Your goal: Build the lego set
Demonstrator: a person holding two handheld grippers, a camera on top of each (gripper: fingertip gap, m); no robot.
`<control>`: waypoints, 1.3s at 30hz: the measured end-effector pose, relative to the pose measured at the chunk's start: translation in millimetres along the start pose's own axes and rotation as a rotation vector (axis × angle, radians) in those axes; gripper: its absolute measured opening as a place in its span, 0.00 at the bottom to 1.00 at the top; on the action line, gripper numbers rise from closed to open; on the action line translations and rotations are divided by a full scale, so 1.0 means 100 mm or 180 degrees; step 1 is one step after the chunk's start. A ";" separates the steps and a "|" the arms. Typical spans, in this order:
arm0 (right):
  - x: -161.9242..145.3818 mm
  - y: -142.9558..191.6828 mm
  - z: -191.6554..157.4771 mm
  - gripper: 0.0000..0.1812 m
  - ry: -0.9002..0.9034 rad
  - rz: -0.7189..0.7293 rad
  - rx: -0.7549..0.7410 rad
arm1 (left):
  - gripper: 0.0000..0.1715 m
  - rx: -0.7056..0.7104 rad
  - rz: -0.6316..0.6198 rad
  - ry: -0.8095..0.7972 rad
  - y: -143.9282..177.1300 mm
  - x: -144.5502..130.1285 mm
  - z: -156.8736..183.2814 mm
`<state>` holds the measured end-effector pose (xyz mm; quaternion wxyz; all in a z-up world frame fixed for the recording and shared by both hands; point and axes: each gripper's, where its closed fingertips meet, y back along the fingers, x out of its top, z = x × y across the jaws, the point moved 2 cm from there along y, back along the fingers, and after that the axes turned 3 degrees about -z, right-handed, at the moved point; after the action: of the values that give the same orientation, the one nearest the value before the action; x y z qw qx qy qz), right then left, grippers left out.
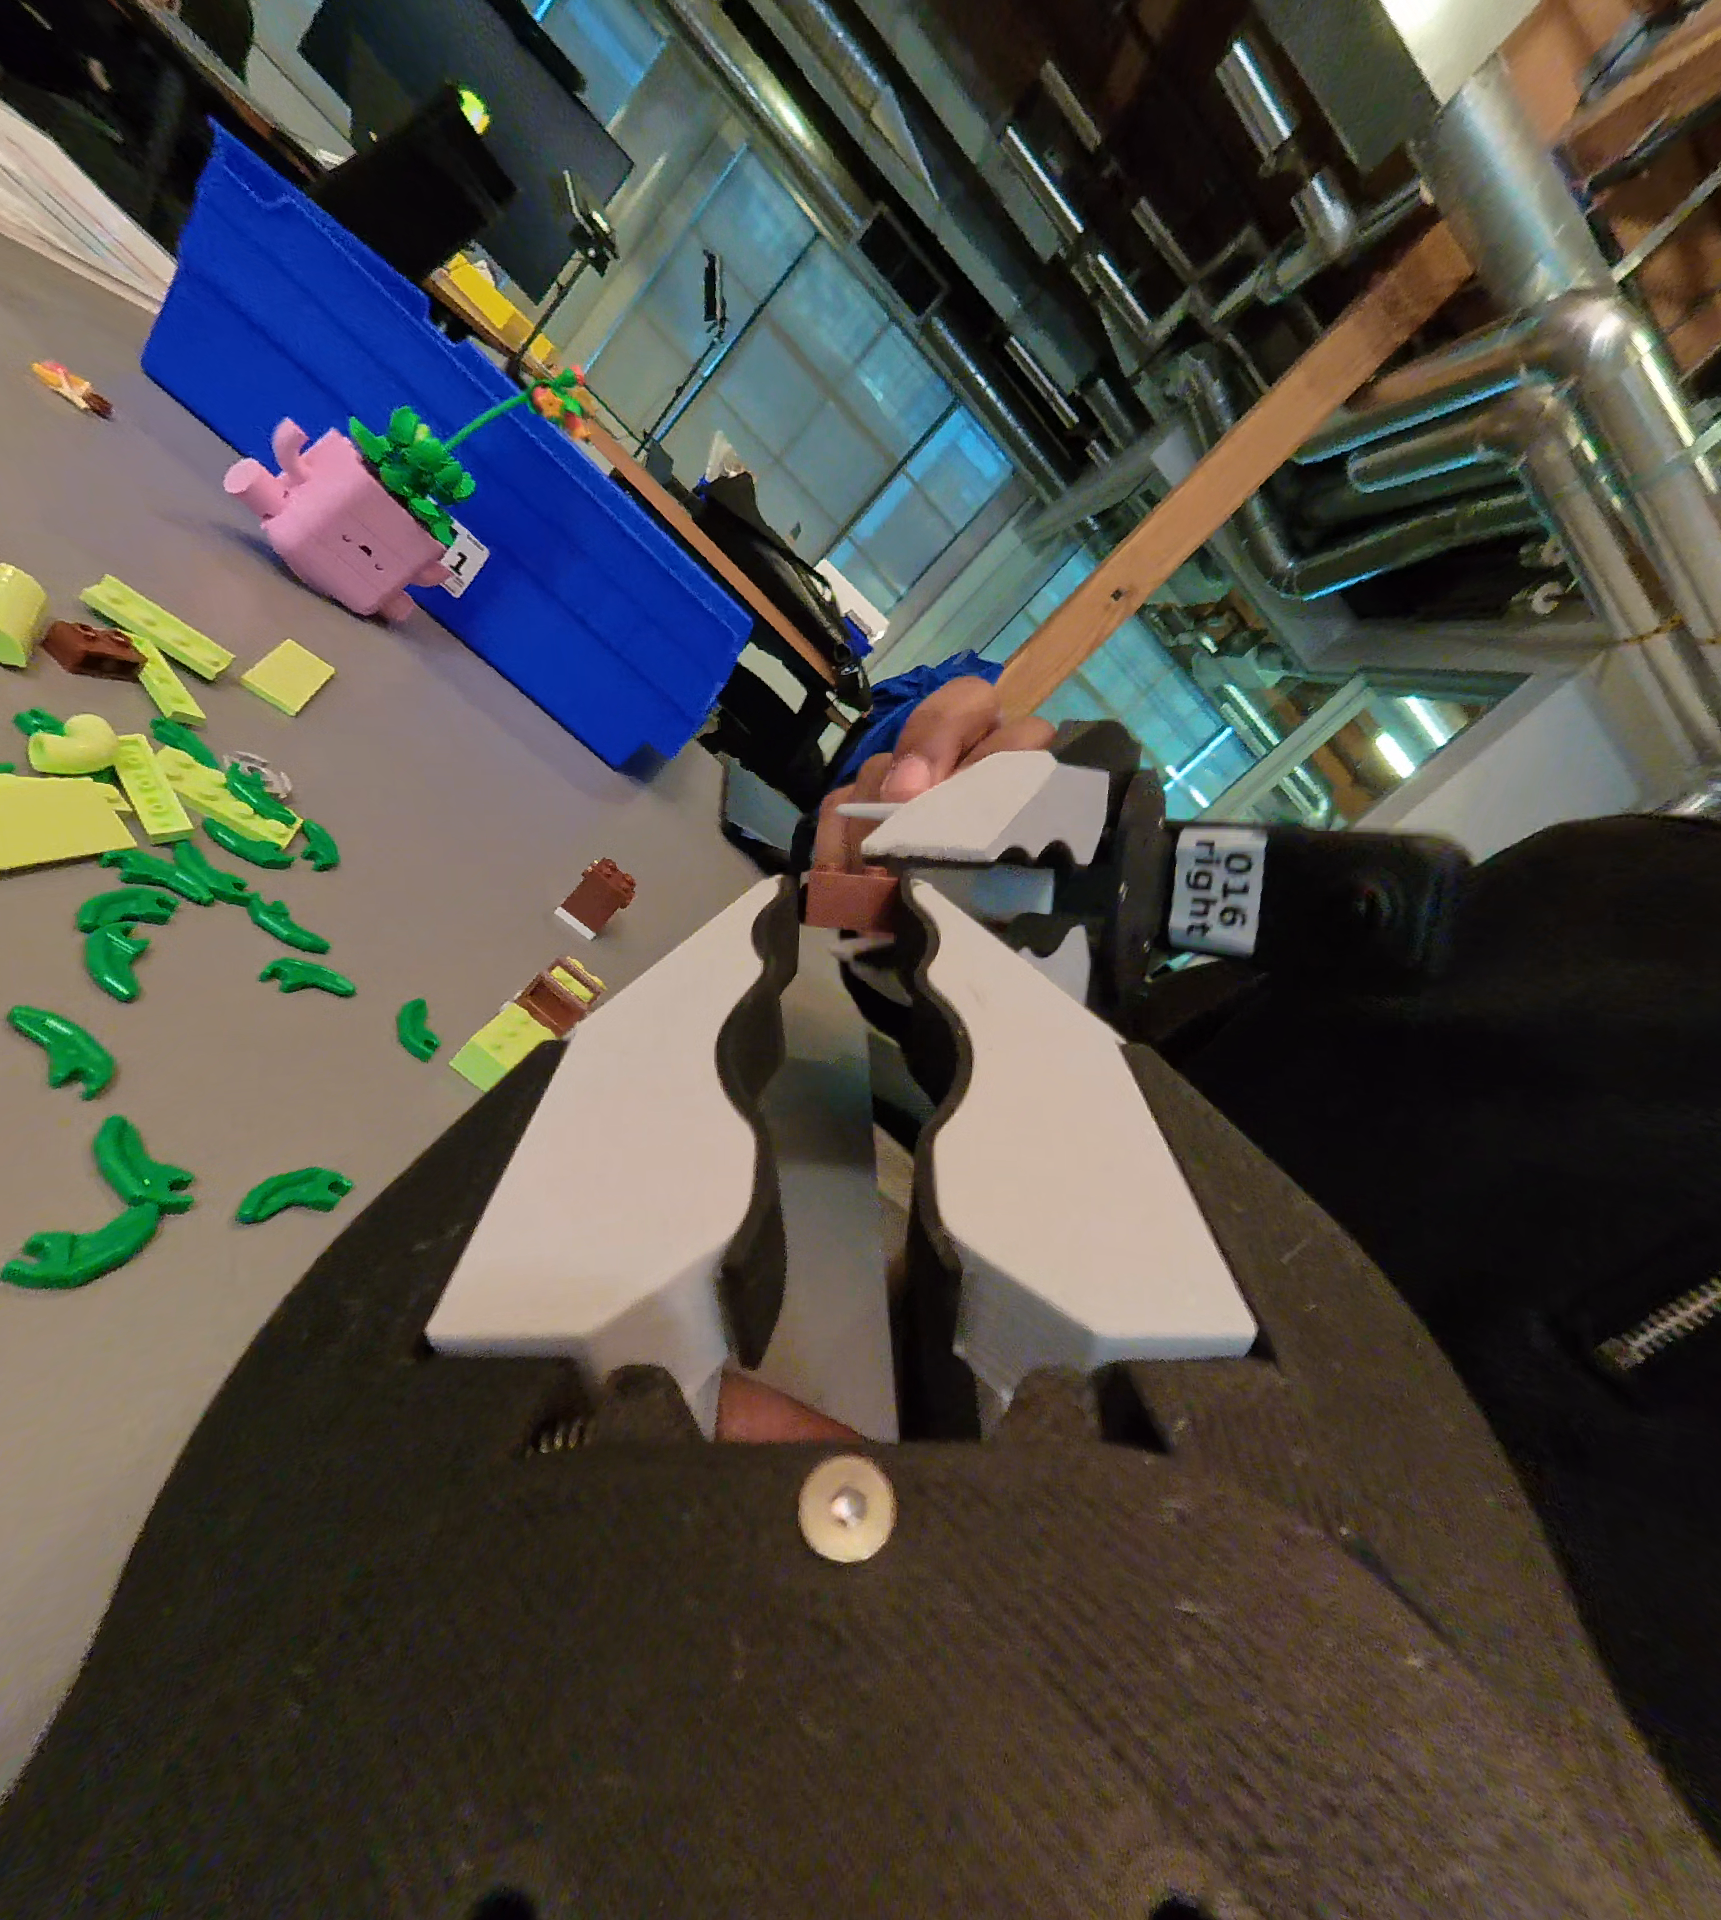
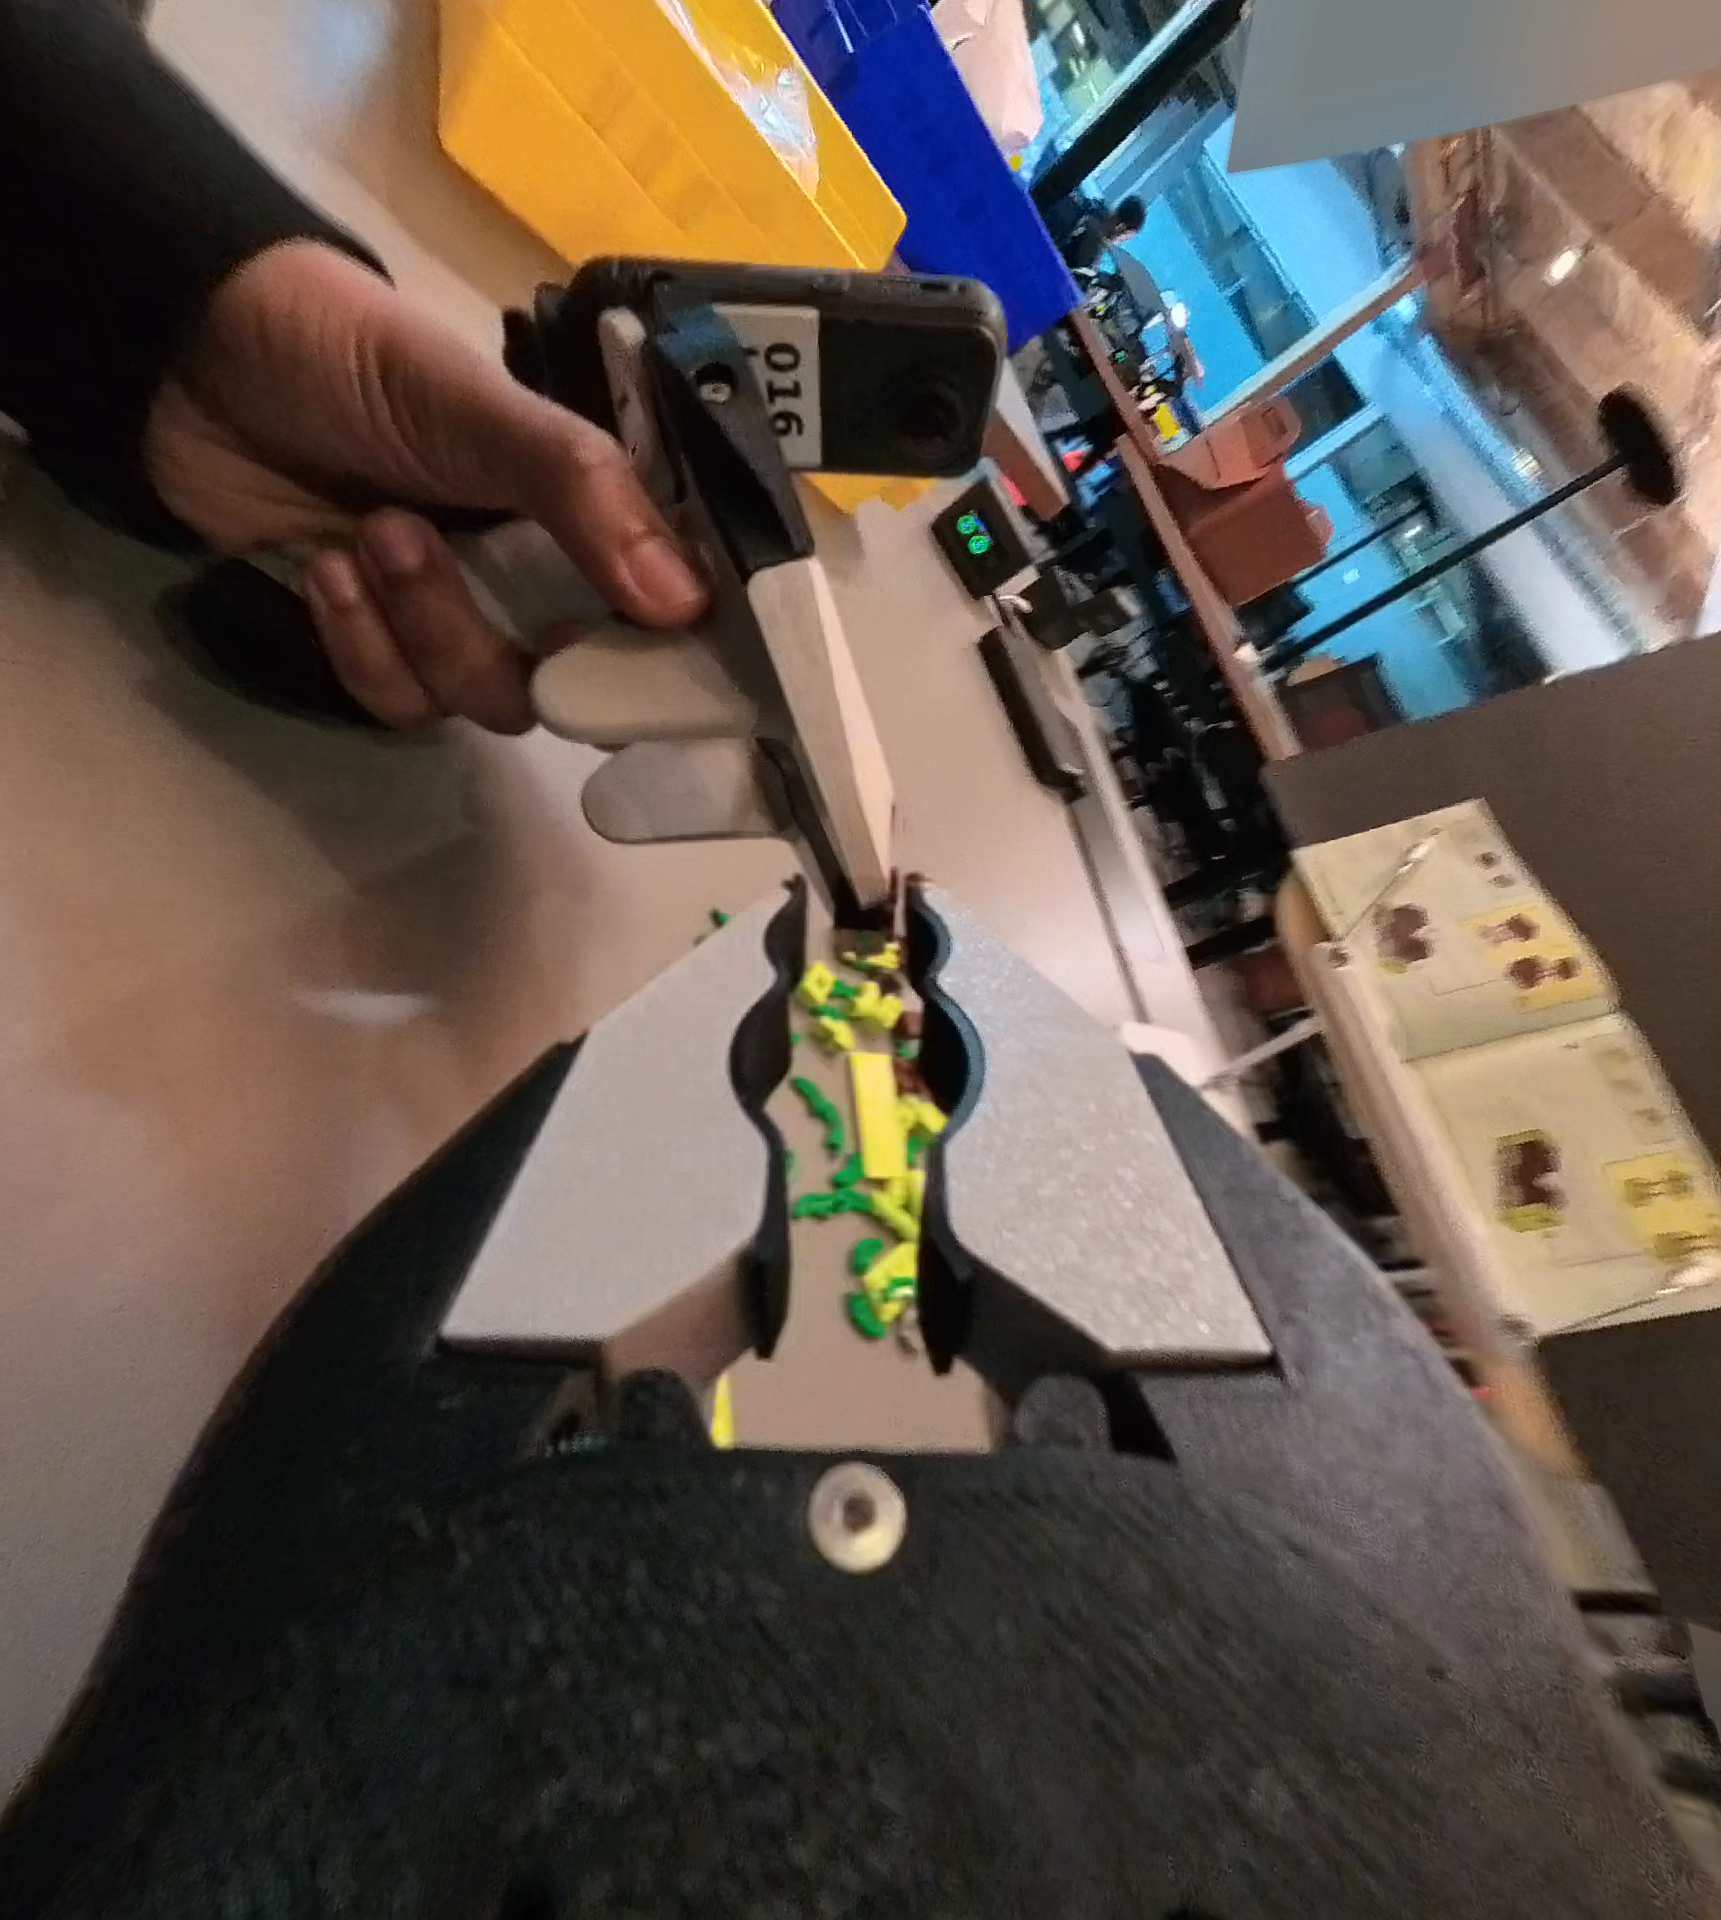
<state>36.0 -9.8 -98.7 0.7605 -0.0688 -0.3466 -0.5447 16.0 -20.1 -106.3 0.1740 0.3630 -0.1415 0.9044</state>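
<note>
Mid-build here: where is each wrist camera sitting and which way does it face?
Left wrist view: on the left tool, facing the table edge and ceiling; shows its own fingers gripping a brown brick, the right tool opposite.
Right wrist view: on the right tool, facing down at loose green pieces; shows the hand holding the left tool.
Shared: the tools meeting tip to tip.

On the table (image 1: 482,790), loose pieces (image 1: 160,862) scattered at left — behind them a small built figure (image 1: 347,530), just before the bin (image 1: 440,457). Raised above the table edge, a brick (image 1: 843,896) between both grippers' tips — left gripper (image 1: 840,904) below, right gripper (image 1: 877,831) above.
</note>
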 end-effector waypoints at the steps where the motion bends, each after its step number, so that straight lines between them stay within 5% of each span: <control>1: 0.00 0.03 0.00 0.12 -0.0232 0.0039 0.0107 | 0.08 0.0036 -0.0022 -0.0059 0.00 -0.01 0.00; 6: 0.02 0.28 0.00 0.16 -0.1618 0.0409 0.0899 | 0.08 0.0222 -0.0292 -0.0665 -0.06 -0.09 0.05; 10: -0.16 0.29 0.08 0.24 -0.2800 0.0237 0.1187 | 0.08 0.1009 -0.0591 -0.1842 -0.10 -0.16 0.01; 15: -0.20 0.21 0.01 0.19 -0.4045 0.0250 0.1660 | 0.08 0.1487 -0.0801 -0.2876 -0.20 -0.25 0.07; 19: -0.18 0.20 -0.06 0.13 -0.4415 0.0281 0.2103 | 0.08 0.1708 -0.0843 -0.3326 -0.22 -0.26 0.11; 24: -0.27 0.20 -0.07 0.08 -0.4262 0.0064 0.1912 | 0.09 0.1836 -0.0961 -0.3501 -0.25 -0.31 0.07; 27: -0.40 0.26 -0.10 0.08 -0.4008 -0.0347 0.1744 | 0.25 0.1764 -0.1022 -0.3269 -0.22 -0.33 0.02; 33: -0.63 0.42 -0.50 0.08 -0.3018 -0.1445 0.1948 | 0.25 0.1712 -0.0957 -0.2449 -0.02 -0.19 -0.17; 39: -0.62 0.32 -0.61 0.08 -0.1842 -0.1582 0.2567 | 0.25 0.1386 -0.0480 -0.1532 0.10 0.00 -0.22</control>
<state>81.3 21.2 -173.1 0.4489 0.1649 -0.7283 -0.4908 -1.1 -20.3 -123.0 0.1203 0.6043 0.0453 0.7863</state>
